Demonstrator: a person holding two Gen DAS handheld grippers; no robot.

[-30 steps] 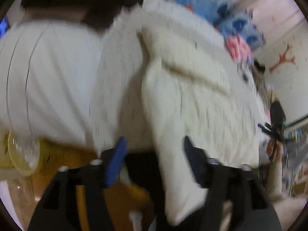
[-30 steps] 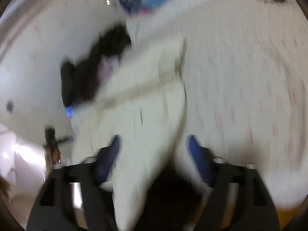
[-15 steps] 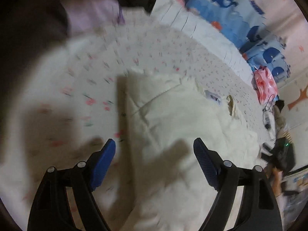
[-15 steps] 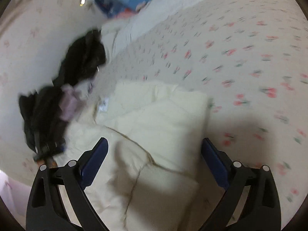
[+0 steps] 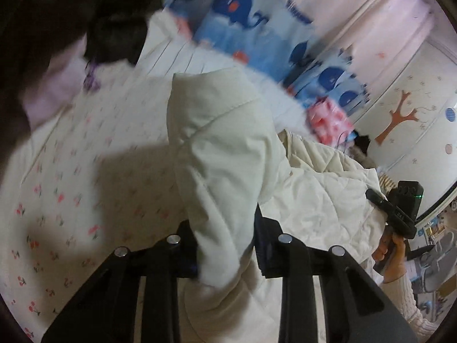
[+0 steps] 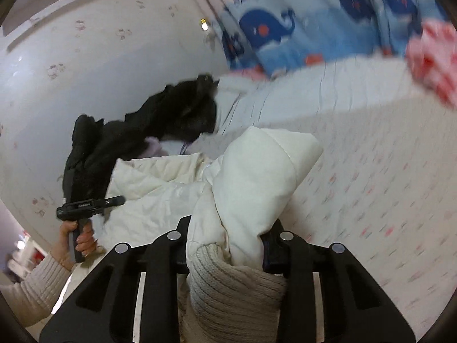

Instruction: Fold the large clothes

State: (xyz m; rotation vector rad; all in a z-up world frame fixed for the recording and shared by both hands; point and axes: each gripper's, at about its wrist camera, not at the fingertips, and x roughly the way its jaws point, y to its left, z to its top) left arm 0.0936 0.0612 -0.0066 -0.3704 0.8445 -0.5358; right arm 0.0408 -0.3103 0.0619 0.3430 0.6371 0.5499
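Bunching between each tool's (image 5: 225, 245) (image 6: 228, 245) fingers, cream jacket (image 5: 228, 148).

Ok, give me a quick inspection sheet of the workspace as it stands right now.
Surface: bed sheet with small cherry print, partly covered.
Job's things: cream padded jacket on the bed, a sleeve pinched in each gripper.
Clutter: black garment by the wall, pink bundle, whale-print bedding.
Grippers: left gripper shut on a jacket sleeve; right gripper shut on the other sleeve near its ribbed cuff.
Cables: a thin cord seems to lie near the pink bundle; blurred.
Surroundings: wall with a tree decal.
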